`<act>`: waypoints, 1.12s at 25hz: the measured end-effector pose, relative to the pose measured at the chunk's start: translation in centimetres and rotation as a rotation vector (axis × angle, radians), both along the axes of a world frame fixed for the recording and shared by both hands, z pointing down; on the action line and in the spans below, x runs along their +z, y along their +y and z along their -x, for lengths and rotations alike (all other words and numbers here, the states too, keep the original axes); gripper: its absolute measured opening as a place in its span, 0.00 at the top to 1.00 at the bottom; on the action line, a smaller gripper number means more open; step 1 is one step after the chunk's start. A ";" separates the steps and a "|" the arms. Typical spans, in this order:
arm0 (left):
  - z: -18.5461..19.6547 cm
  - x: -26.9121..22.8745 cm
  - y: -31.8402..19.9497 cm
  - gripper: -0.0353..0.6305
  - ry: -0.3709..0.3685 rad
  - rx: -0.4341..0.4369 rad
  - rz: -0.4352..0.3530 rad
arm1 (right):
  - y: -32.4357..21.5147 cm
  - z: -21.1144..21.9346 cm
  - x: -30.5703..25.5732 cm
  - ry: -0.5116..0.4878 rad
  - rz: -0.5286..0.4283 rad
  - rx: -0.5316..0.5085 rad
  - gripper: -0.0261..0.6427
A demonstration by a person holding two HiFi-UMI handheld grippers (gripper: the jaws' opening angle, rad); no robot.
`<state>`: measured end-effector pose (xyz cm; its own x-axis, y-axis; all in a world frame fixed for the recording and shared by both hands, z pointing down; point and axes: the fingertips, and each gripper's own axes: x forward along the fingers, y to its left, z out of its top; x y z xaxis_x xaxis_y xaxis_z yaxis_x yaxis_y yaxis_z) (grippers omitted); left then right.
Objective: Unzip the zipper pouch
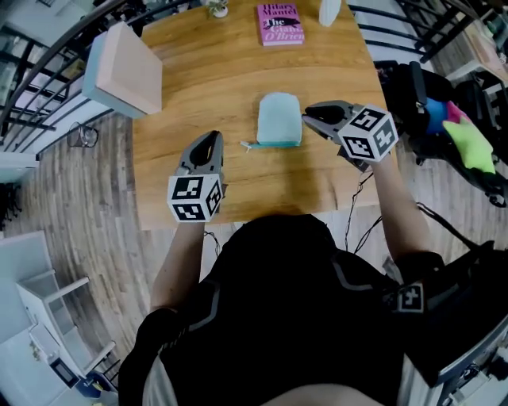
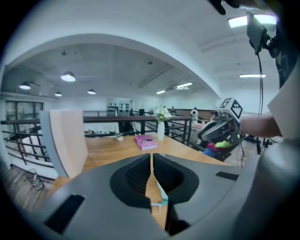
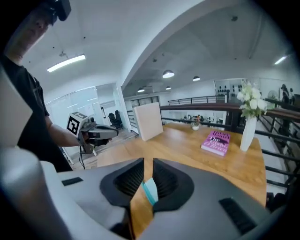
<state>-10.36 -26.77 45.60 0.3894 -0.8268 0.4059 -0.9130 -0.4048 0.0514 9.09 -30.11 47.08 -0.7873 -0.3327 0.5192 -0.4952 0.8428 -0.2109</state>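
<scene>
A light-blue zipper pouch (image 1: 279,119) lies flat on the wooden table (image 1: 198,87), its zipper edge towards me and a small pull tab (image 1: 248,146) sticking out at its left corner. Both grippers hover above the table, clear of the pouch. My left gripper (image 1: 213,139) hangs left of and nearer than the pouch, its jaws shut on nothing. My right gripper (image 1: 309,115) hangs just right of the pouch, a narrow gap between its jaws and nothing in it. The pouch (image 2: 161,194) shows far below through the left gripper's (image 2: 151,157) jaws, and the pouch (image 3: 150,190) likewise below the right gripper (image 3: 148,161).
A pink book (image 1: 280,24) lies at the table's far edge beside a white vase (image 1: 329,11). A pale upright board (image 1: 123,70) stands at the far left corner. Right of the table is a black stand holding coloured soft things (image 1: 468,143). Railings ring the table.
</scene>
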 end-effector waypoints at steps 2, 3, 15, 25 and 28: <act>2.0 -2.7 -0.1 0.90 0.003 -0.070 -0.079 | 0.0 -0.1 -2.7 -0.036 -0.054 0.029 0.88; 2.8 -3.9 -0.1 0.90 0.002 -0.088 -0.107 | 0.1 -0.1 -3.9 -0.056 -0.079 0.045 0.90; 6.0 -15.0 0.6 0.90 0.105 -0.128 -0.264 | 1.7 -0.4 -15.5 -0.145 -0.369 0.162 0.94; 2.8 -19.2 -1.5 0.90 0.101 -0.031 -0.288 | 1.6 -0.4 -18.8 -0.126 -0.451 0.296 0.95; 2.0 -19.1 -0.9 0.90 0.072 -0.029 -0.302 | 1.8 -1.0 -18.5 -0.114 -0.446 0.329 0.95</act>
<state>-12.41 -27.71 26.51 0.3823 -0.9172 0.1122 -0.9229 -0.3850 -0.0027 10.05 -28.29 28.62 -0.6476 -0.7380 0.1899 -0.7421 0.6673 0.0625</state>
